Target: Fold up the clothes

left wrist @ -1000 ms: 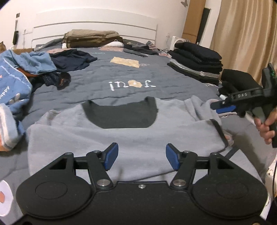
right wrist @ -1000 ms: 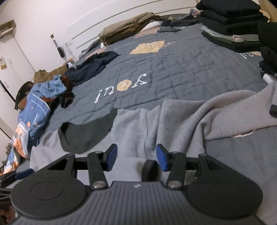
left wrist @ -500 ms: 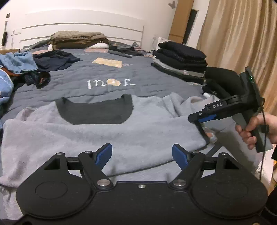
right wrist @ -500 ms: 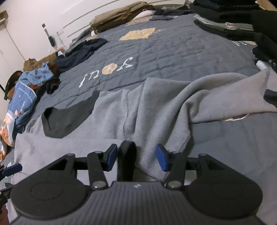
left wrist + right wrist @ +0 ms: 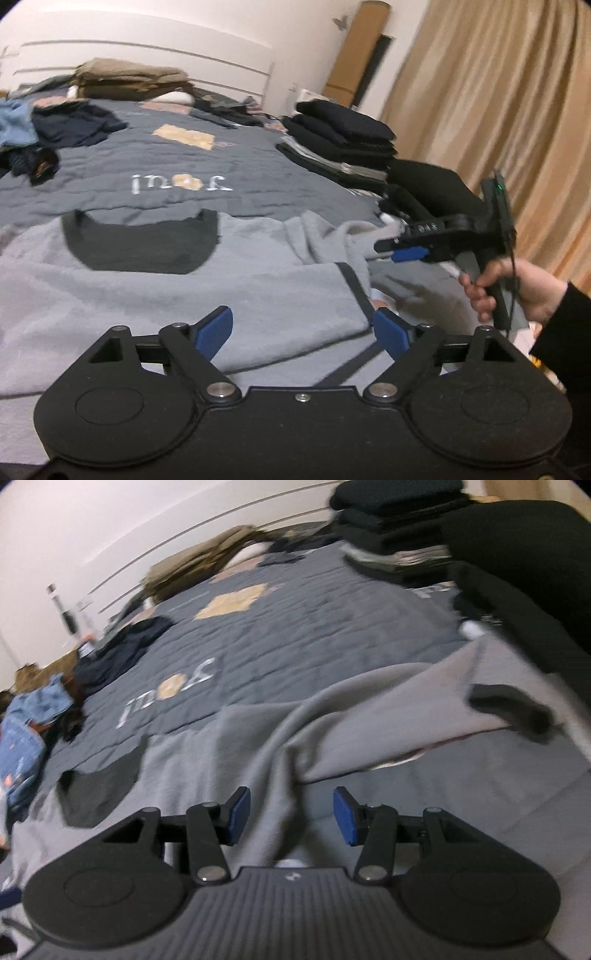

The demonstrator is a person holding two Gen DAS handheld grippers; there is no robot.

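Left gripper (image 5: 302, 328): I read its jaws as spread wide, and they have just been opening further. Nothing is pinched; the blue pads stand clear above the near hem of the grey sweater (image 5: 155, 295), with the hem's dark-edged corner showing just inside the right pad.

Right gripper (image 5: 291, 816): jaws partly apart, not pressing on anything. A ridge of the sweater's cloth runs up between the pads in the right wrist view, but I see a gap on both sides. From the left wrist view this gripper hangs over the sweater's right sleeve, held by a hand (image 5: 517, 291) in a black cuff.

The sweater lies face down and flat across the near part of the bed, its dark grey neck panel (image 5: 140, 240) toward the headboard. Its right sleeve (image 5: 388, 716) is rumpled and thrown outward, ending in a dark cuff (image 5: 513, 709).

Under it is a grey quilted bedspread (image 5: 229, 162) with white lettering and tan patches.

Farther right, a stack of folded dark clothes (image 5: 343, 144) sits at the bed's edge. Farther left, a loose heap of blue and navy garments (image 5: 40, 129). At the headboard, folded tan items (image 5: 129, 77). Beige curtains (image 5: 498, 110) hang on the right. The right wrist view is motion-blurred.
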